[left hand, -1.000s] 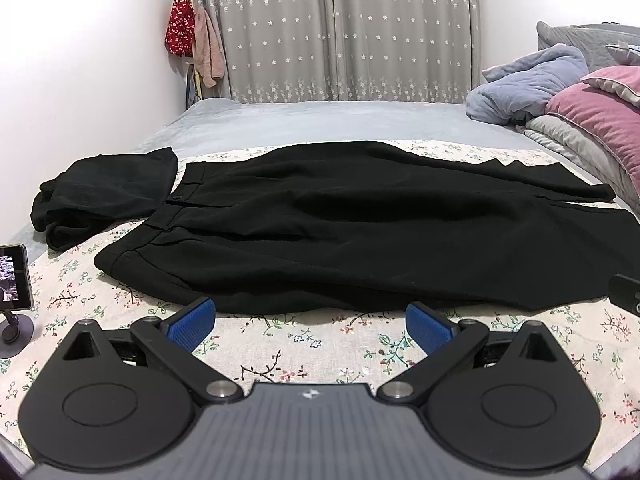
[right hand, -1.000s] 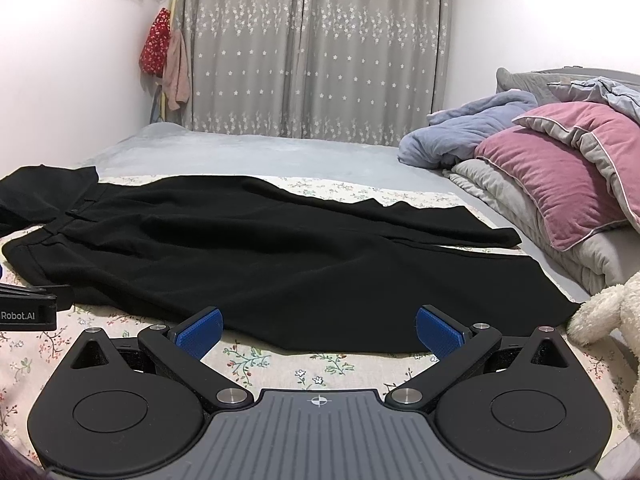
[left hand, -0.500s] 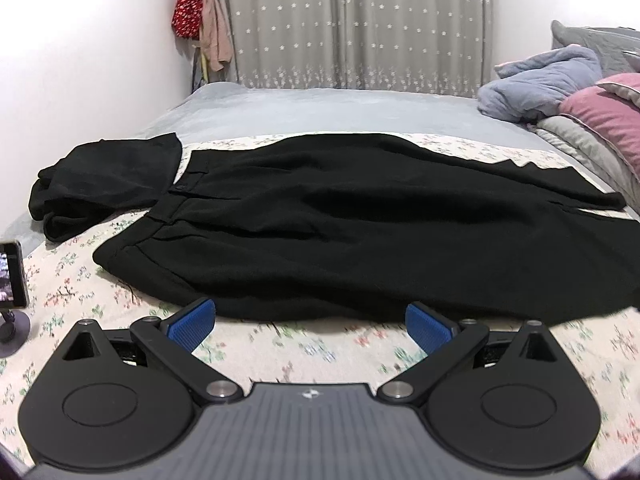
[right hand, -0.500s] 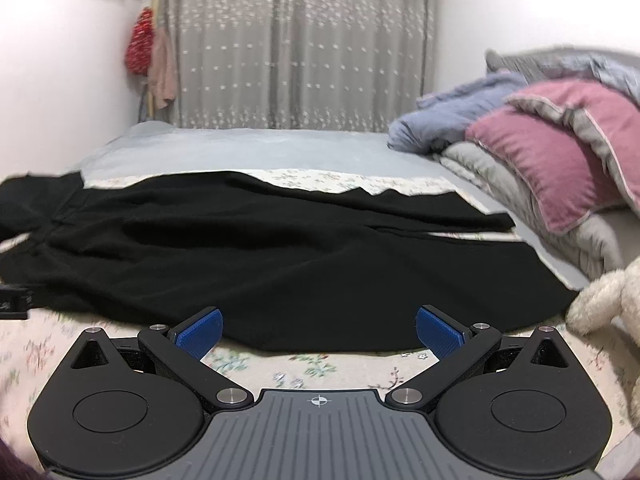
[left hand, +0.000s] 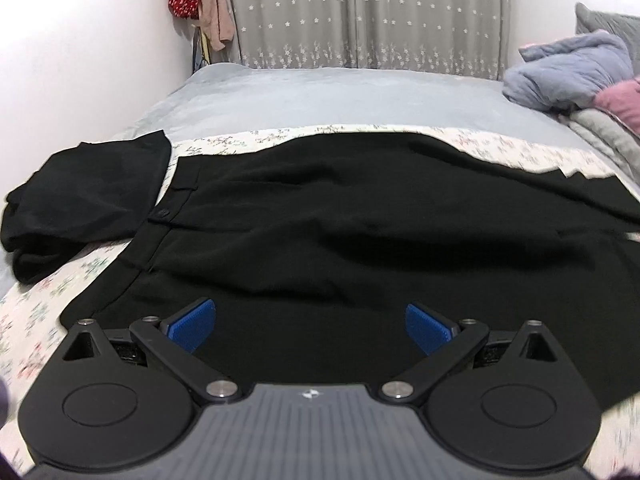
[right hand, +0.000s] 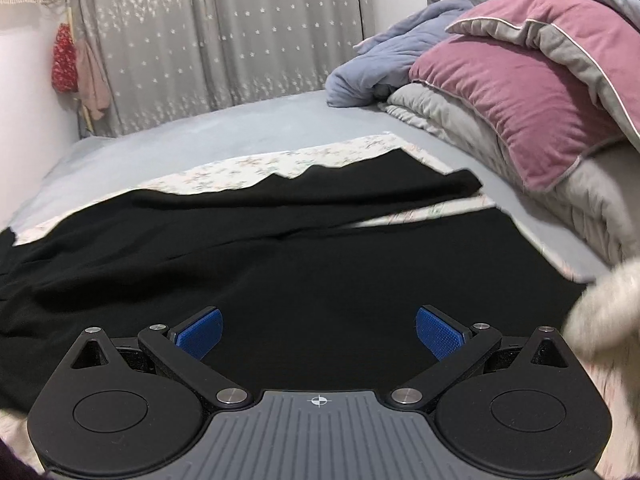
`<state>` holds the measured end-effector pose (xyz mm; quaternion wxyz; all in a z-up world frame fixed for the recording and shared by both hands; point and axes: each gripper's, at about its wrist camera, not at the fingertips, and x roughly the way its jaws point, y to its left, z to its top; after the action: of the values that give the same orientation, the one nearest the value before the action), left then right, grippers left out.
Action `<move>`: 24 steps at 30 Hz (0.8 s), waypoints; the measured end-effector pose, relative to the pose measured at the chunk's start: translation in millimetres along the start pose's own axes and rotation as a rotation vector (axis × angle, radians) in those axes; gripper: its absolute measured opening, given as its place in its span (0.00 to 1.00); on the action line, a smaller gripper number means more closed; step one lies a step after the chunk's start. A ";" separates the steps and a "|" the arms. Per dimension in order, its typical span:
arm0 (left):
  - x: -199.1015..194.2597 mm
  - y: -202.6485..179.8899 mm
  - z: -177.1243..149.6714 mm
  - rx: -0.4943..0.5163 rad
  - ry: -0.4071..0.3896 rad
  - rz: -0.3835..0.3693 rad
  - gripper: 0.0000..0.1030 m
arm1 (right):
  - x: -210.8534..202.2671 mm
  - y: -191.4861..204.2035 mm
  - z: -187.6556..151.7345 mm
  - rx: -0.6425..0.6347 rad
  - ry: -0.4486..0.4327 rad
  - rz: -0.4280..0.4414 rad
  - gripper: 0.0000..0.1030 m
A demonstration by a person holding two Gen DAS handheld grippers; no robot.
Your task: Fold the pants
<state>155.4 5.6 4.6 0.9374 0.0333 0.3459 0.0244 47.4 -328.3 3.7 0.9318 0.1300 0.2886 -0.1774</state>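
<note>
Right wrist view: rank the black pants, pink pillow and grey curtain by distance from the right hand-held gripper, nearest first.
1. Black pants, spread directly beneath the open right hand-held gripper.
2. Pink pillow, farther off on the right.
3. Grey curtain, at the back wall.

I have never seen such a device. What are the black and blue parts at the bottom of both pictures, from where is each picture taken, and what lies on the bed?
There is no robot arm here. A person holds one hand tool in each hand, and each tool carries a camera looking forward along its two fingers. One picture comes from the left gripper, the other from the right gripper. The blue pads are the inner faces of the fingers. On both tools the jaws stand wide open and hold nothing.

On the bed, black pants lie spread flat on a floral sheet. The left camera looks over their waistband end, the right camera over the two legs. Beside the waistband lies another black garment. Pillows are piled at the right.
</note>
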 end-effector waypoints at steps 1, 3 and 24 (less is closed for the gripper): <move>7.8 -1.7 6.7 -0.006 0.005 -0.001 1.00 | 8.7 -3.9 6.6 -0.010 -0.005 -0.015 1.00; 22.7 -9.0 18.9 -0.006 0.001 -0.004 1.00 | 26.7 -11.8 20.2 -0.023 -0.011 -0.037 1.00; 170.0 -136.3 88.4 -0.071 0.046 -0.009 1.00 | 322.7 -114.3 204.0 -0.086 0.139 -0.130 0.86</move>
<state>345.0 -122.5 -49.1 0.9299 -0.0020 0.3664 0.0331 350.0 -584.4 -37.7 0.9009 0.0830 0.3676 -0.2153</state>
